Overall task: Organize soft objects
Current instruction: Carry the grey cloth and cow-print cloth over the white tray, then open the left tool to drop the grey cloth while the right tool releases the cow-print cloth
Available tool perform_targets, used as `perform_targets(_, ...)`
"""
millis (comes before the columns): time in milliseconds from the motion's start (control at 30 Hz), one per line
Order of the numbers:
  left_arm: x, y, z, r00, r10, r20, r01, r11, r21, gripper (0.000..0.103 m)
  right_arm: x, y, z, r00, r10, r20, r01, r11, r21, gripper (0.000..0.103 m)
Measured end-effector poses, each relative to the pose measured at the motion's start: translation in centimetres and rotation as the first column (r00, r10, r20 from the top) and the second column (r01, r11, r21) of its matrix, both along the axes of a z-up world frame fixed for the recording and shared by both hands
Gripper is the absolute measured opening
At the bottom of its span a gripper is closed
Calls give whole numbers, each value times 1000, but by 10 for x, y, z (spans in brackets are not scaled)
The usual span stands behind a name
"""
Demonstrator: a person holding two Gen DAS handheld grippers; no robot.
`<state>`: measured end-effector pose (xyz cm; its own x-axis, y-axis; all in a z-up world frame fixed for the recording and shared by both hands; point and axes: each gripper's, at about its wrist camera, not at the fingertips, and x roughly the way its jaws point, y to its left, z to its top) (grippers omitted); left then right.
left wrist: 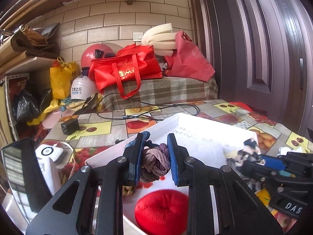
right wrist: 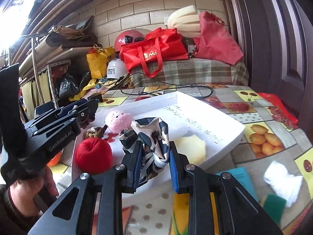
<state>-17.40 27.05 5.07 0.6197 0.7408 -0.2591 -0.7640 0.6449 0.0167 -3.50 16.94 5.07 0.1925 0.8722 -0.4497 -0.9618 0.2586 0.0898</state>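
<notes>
My left gripper (left wrist: pixel 155 146) is shut on a knotted brown and purple rope ball (left wrist: pixel 154 164), held over the near left corner of a white box (left wrist: pixel 205 121). A red plush ball (left wrist: pixel 160 209) lies in the box just below it. My right gripper (right wrist: pixel 154 146) is shut on a black-and-cream patterned cloth (right wrist: pixel 150 137) above the box's near edge. The box (right wrist: pixel 234 135) also holds the red ball (right wrist: pixel 93 155), a pink plush (right wrist: pixel 117 121), a small brown knot (right wrist: pixel 95 132) and a yellow sponge (right wrist: pixel 191 148). The left gripper (right wrist: pixel 93 101) shows at the left of the right wrist view.
The fruit-print tablecloth (right wrist: pixel 260 135) carries a white tissue (right wrist: pixel 281 180), a green sponge (right wrist: pixel 275 203) and a teal booklet (right wrist: pixel 238 176) near the right gripper. A black charger (left wrist: pixel 69 126) and cable (left wrist: pixel 148 115) lie behind the box. Red bags (left wrist: pixel 127 68) and a dark door (left wrist: pixel 264 58) stand beyond.
</notes>
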Motion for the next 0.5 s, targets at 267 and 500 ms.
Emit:
perform_targets(267, 3, 16, 0, 999, 33, 23, -32, 999, -38, 24, -4, 30, -2, 999, -32, -11, 32, 999, -26, 25)
perform_targets(500, 3, 15, 2, 999, 37, 20, -36, 999, -31, 25, -5, 30, 1, 999, -38, 12, 38, 999, -14, 28)
